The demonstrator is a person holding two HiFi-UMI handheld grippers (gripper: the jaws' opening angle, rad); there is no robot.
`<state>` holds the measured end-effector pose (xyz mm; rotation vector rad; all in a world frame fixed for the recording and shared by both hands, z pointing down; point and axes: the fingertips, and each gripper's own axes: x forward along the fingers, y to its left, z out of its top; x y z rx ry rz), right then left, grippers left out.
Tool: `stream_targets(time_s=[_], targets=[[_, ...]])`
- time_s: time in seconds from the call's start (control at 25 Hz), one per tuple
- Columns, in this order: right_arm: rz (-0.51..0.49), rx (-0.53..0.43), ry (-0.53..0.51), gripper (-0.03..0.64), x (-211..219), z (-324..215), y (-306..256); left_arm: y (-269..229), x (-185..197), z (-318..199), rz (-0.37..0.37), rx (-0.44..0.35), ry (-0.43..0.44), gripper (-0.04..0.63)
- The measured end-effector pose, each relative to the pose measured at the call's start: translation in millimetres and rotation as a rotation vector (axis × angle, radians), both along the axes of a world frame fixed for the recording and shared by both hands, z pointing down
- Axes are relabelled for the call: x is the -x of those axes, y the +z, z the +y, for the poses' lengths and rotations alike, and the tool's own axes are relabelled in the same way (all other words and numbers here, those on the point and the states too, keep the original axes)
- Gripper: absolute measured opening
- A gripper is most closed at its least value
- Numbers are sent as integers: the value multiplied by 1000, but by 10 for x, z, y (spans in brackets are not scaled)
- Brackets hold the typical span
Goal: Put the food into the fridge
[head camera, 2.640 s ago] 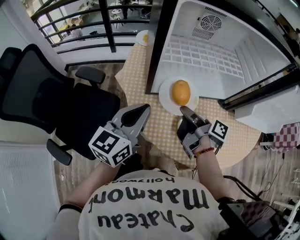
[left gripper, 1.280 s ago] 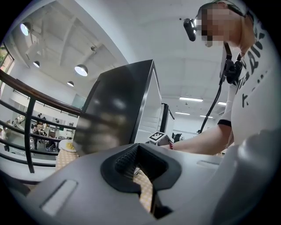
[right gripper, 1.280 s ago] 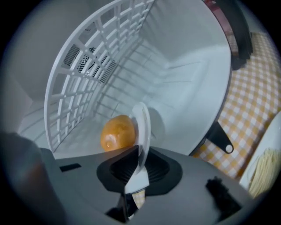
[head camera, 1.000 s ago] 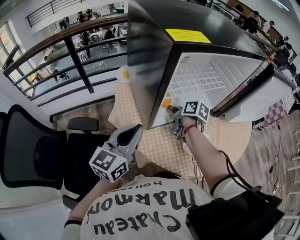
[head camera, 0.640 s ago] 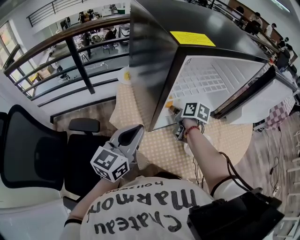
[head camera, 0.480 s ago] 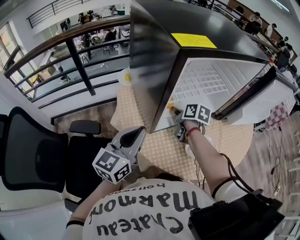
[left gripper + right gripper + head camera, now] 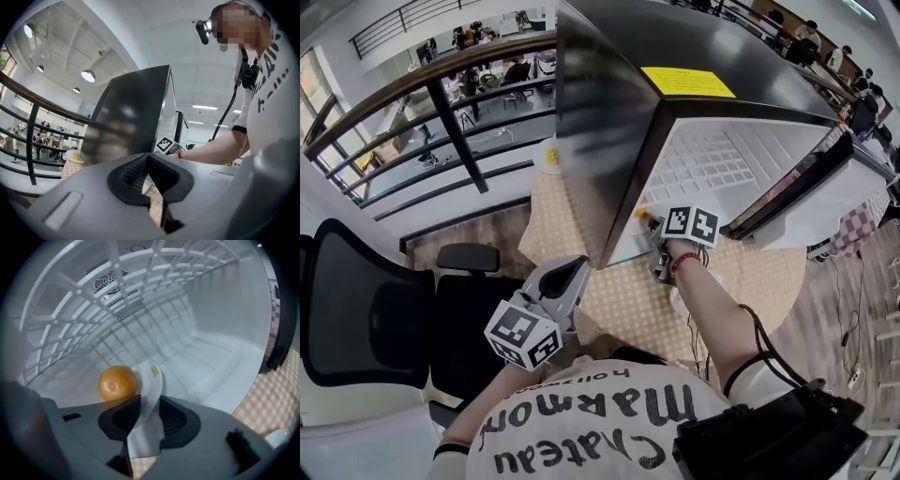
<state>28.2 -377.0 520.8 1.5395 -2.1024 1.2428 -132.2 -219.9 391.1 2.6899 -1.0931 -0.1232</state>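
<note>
Glossy round orange [image 7: 117,383], dimple facing 6 o'clock, no long axis; right gripper [image 7: 146,403] jaws, just spread, straddle the white plate [image 7: 153,377] rim; left gripper [image 7: 147,158] pressed together.

**Head view.** Sits above the person, faces forward and steeply down. Takes in fridge [image 7: 600,122], table [image 7: 623,300], chair [image 7: 366,309], left gripper [image 7: 569,270] and right gripper [image 7: 651,228] from well off.

**Left gripper view.** Rides on the left gripper, low beside the table. Faces level along its jaws toward the fridge's black side, near but not close. Shares with the head view that black side, the railing [image 7: 33,136], the far plate [image 7: 75,157] and the right gripper's marker cube [image 7: 165,144].

**Right gripper view.** Rides on the right gripper at the fridge mouth. Faces in and downward, very close. Shows mostly white interior. Shares with the head view the grid wall [image 7: 140,329] and a strip of table.
</note>
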Motion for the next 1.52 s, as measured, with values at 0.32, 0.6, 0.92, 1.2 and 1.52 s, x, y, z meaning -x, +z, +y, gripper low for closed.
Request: stream_targets(time_s=[0.32,0.6,0.92,1.2,1.52], targets=[[24,14,-3,132,12,-22,-7,22,-44,-48,-3,-3,12,3],[55,11,5,132,20,-22,-6,23,-54,-50,-1,-12,22,3],[105,-12,16,130,-5,-19,1,1,-63,-21,23,-31,36,3],[134,-12,27,132,11,-44,-4,49,-44,-37,14,-14,35,3],[199,-6,44,133,-34,-46,-25,32,-25,-86,37,-21,23,3]])
